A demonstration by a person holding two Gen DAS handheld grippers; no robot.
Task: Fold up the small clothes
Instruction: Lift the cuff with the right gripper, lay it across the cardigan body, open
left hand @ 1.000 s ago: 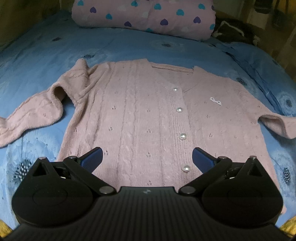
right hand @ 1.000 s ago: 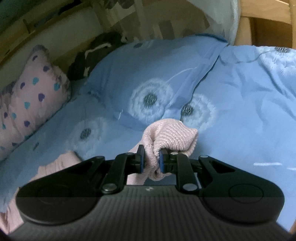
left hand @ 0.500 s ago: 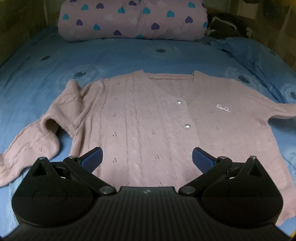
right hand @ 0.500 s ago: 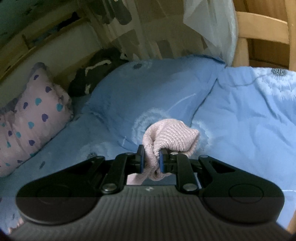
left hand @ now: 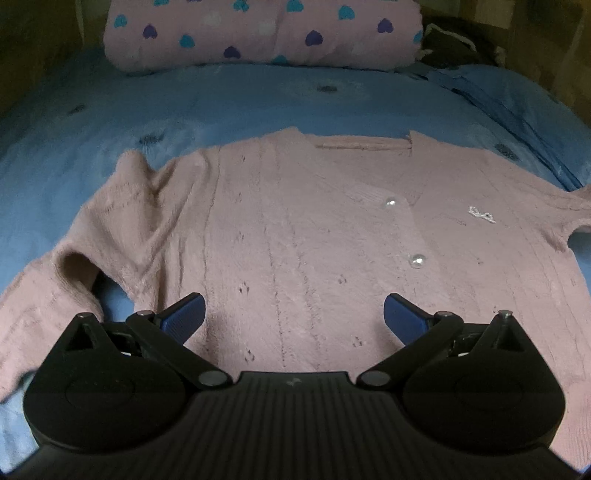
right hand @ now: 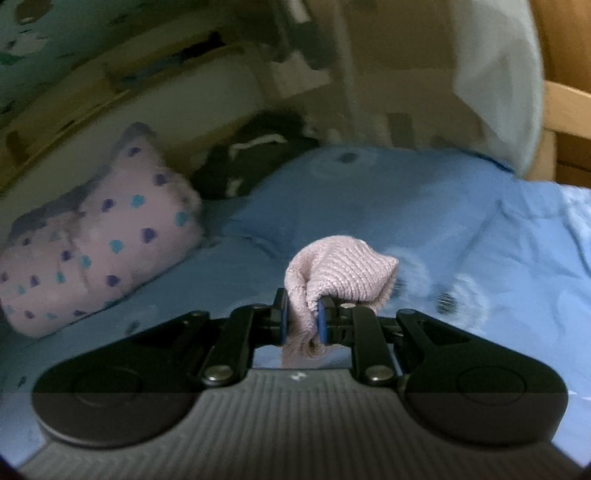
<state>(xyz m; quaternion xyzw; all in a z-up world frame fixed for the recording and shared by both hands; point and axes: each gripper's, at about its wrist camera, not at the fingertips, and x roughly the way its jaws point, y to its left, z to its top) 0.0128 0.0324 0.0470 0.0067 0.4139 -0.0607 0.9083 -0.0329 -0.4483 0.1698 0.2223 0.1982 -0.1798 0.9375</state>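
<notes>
Your right hand-held gripper point(right hand: 302, 320) is clenched on the pink cardigan's point(left hand: 303, 236) sleeve cuff point(right hand: 340, 275); your left hand-held gripper point(left hand: 293, 317) hangs released above the cardigan on the bed point(left hand: 221, 103)

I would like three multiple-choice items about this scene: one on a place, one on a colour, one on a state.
1. Where does the cardigan lie?
A. on the blue bedsheet
B. on a chair
C. on the floor

2. What colour are the hearts on the pillow?
A. red and yellow
B. purple, teal and white
C. black only

3. How are the left gripper fingers?
A. shut on a button
B. shut on the sleeve
C. open, holding nothing

Answers: 1 A, blue sheet surrounds the knit; 2 B, the hearts show these colours; 3 C, the fingers stand wide apart.
</notes>
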